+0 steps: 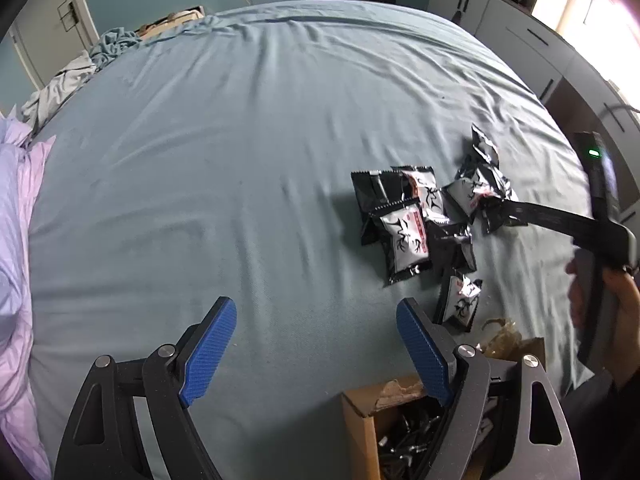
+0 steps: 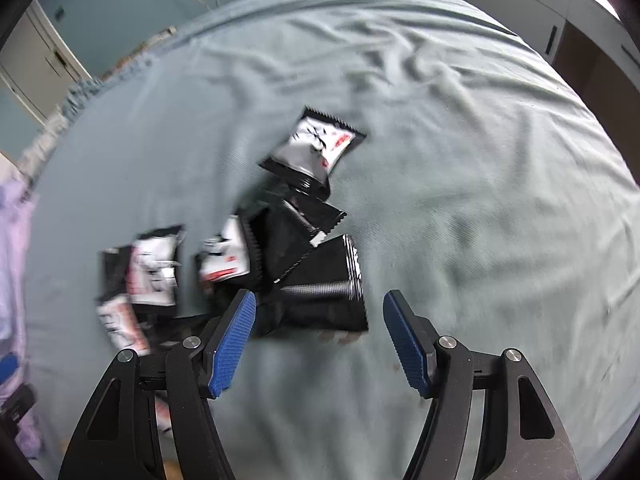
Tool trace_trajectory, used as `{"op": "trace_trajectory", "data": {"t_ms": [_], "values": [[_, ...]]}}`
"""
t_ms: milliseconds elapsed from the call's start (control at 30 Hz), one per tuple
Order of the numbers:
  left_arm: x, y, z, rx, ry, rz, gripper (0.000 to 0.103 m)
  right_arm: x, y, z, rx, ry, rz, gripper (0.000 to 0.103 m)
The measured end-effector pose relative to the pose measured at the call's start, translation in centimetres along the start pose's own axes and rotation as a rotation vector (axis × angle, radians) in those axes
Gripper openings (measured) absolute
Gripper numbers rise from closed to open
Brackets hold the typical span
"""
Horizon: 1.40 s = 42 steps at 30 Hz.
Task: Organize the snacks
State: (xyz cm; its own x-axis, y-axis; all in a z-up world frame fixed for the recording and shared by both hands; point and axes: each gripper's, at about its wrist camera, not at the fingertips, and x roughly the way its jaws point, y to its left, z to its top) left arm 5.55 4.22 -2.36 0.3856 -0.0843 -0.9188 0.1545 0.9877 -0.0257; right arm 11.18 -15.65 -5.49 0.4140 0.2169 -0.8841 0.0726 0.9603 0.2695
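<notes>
Several black-and-white snack packets (image 1: 404, 236) lie scattered on the teal bedsheet (image 1: 240, 140), right of centre in the left wrist view. My left gripper (image 1: 316, 312) hangs open over bare sheet, left of the pile, with nothing between its blue pads. Under its right finger stands an open cardboard box (image 1: 360, 404) with dark packets inside. A hand (image 1: 600, 304) holds my right gripper, and one of its black fingers (image 1: 552, 220) reaches the pile's far side. In the blurred right wrist view, my right gripper (image 2: 320, 300) is open just short of a black packet (image 2: 320, 300). A white-faced packet (image 2: 316, 144) lies further off.
A lilac duvet (image 1: 16, 240) is bunched along the bed's left edge, and crumpled cloth (image 1: 60, 84) lies at the far left corner. White cupboards (image 1: 520, 40) line the right side of the room. A crumpled clear wrapper (image 1: 500, 336) sits beside the box.
</notes>
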Motion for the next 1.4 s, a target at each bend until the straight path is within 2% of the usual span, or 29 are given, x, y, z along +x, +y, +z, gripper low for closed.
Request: {"op": "trace_trajectory", "data": {"t_ms": [67, 233, 333, 433, 500, 567, 800, 967, 1100, 1267, 1400], "values": [[0.4, -0.1, 0.0, -0.002, 0.012, 0.0, 0.083, 1.3, 0.5, 0.2, -0.016, 0.013, 0.008, 0.065], [1.1, -0.3, 0.1, -0.006, 0.024, 0.004, 0.083, 2.4, 3.1, 0.7, -0.115, -0.021, -0.064, 0.065], [1.2, -0.4, 0.3, -0.006, 0.027, 0.002, 0.083, 2.5, 3.9, 0.3, -0.169, -0.054, -0.084, 0.061], [1.1, -0.5, 0.3, 0.001, 0.021, 0.005, 0.083, 2.1, 4.2, 0.0, -0.186, -0.046, -0.055, 0.042], [1.0, -0.5, 0.3, 0.004, 0.018, 0.012, 0.083, 1.4, 4.4, -0.4, -0.195, -0.042, -0.054, 0.037], [0.9, -0.5, 0.2, 0.002, 0.015, 0.018, 0.083, 0.5, 4.5, -1.0, -0.21, -0.038, -0.045, 0.02], [0.5, -0.2, -0.1, 0.001, -0.002, 0.056, 0.083, -5.0, 3.4, -2.9, -0.183, -0.091, 0.048, 0.019], [0.8, -0.5, 0.8, 0.016, -0.004, 0.037, 0.083, -9.4, 0.0, -5.5, -0.073, -0.127, 0.166, 0.019], [2.0, -1.5, 1.9, 0.053, 0.026, -0.005, 0.083, -12.1, -2.4, -8.5, 0.009, -0.141, 0.218, 0.019], [4.1, -4.2, 3.2, 0.181, 0.062, -0.012, 0.083, -13.2, -3.3, -9.8, 0.025, -0.164, 0.257, 0.019], [6.7, -5.5, 4.4, 0.219, 0.11, -0.019, 0.083, -11.5, -2.1, -9.0, -0.01, -0.139, 0.245, 0.019]]}}
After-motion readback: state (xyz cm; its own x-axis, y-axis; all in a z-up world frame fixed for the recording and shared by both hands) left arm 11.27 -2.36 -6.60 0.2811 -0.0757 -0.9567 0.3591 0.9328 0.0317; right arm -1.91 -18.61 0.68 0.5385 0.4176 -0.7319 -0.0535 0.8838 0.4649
